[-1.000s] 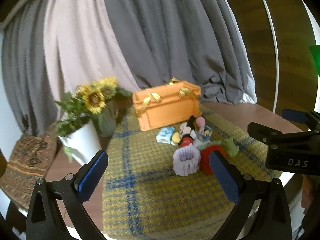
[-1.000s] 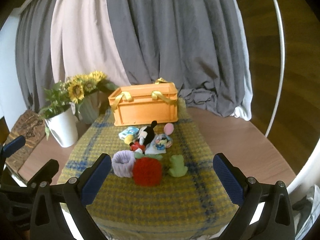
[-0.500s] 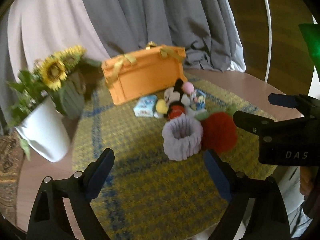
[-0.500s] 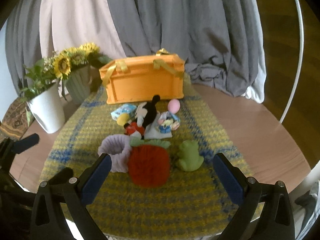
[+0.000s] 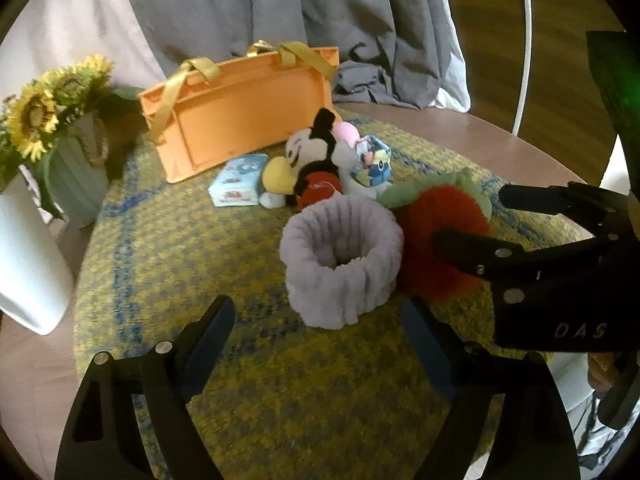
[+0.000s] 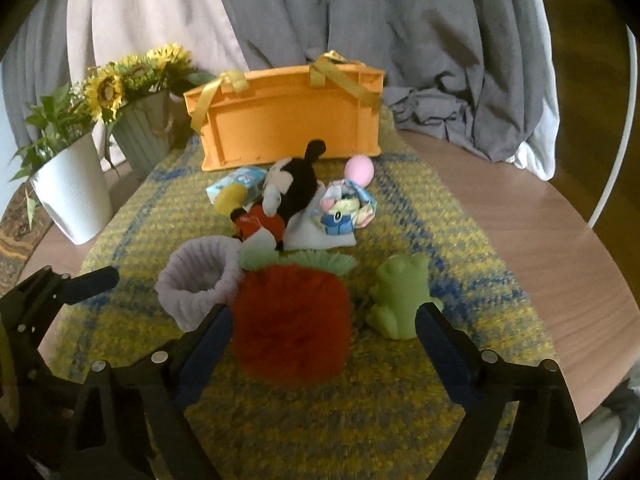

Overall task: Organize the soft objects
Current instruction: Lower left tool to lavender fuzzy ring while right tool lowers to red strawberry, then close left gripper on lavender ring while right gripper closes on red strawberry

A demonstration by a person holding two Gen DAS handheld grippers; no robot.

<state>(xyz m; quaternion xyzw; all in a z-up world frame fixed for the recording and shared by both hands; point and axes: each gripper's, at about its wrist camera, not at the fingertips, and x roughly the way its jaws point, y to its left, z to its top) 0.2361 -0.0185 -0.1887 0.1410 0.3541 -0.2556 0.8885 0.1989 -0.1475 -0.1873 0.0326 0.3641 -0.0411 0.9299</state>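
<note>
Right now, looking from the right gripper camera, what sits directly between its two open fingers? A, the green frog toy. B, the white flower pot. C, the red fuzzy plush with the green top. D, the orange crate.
C: the red fuzzy plush fills the gap of the right gripper, while the green frog toy sits nearer its right finger.

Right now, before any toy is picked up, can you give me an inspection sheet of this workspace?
Surface: round wooden table under a yellow-blue mat.
Job's things: purple cuff, red plush, green frog, mouse plush, small doll, all lying before the orange crate.
Clutter: small box, sunflower vase, white planter.
Grippers: left gripper and right gripper both open, holding nothing.
Cables: nothing seen.
Surroundings: grey curtains.
</note>
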